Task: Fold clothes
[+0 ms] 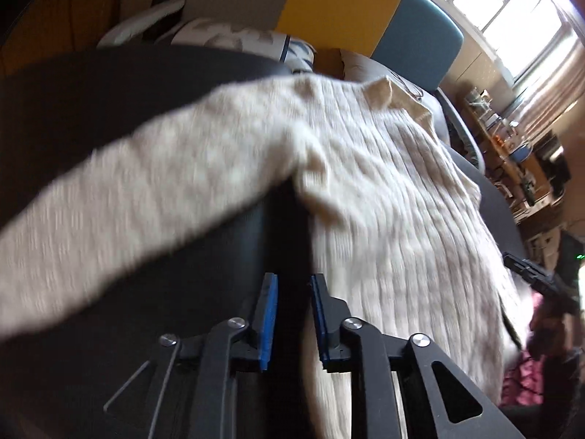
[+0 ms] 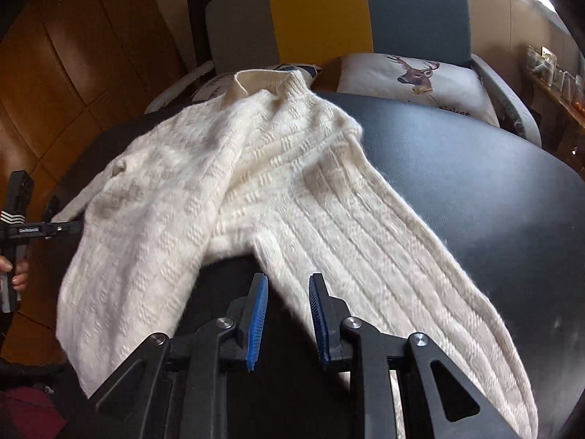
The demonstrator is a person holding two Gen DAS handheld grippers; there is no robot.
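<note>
Left wrist view: one cream knitted sweater (image 1: 384, 190) lies spread on a dark round table (image 1: 109, 109), its body running from the far edge toward the near edge on the right. One sleeve (image 1: 128, 205) stretches out across the table to the left, blurred. The left gripper (image 1: 292, 322) hangs over the table near the sweater's armpit, its two blue-padded fingers (image 1: 268, 314) spread apart with nothing between them — released. At the right edge of the picture the other tool shows as a dark shape, too dim to tell more. Beyond the table stands one chair (image 1: 402, 25) with a grey, a yellow and a teal panel.

Right wrist view: the same sweater (image 2: 219, 183) lies on the table (image 2: 475, 183), collar (image 2: 270, 80) at the far edge. Two sleeves can be counted: one (image 2: 384, 263) runs down toward the near right edge, the other lies folded over the body on the left. The right gripper (image 2: 287, 318) hovers just over the near sleeve's inner edge, jaws parted and empty — not clamped on anything. At the left, a hand (image 2: 16, 272) holds the left gripper's handle. Two cushions (image 2: 413, 77) rest on the chair (image 2: 329, 11), one printed with a deer's head.
</note>
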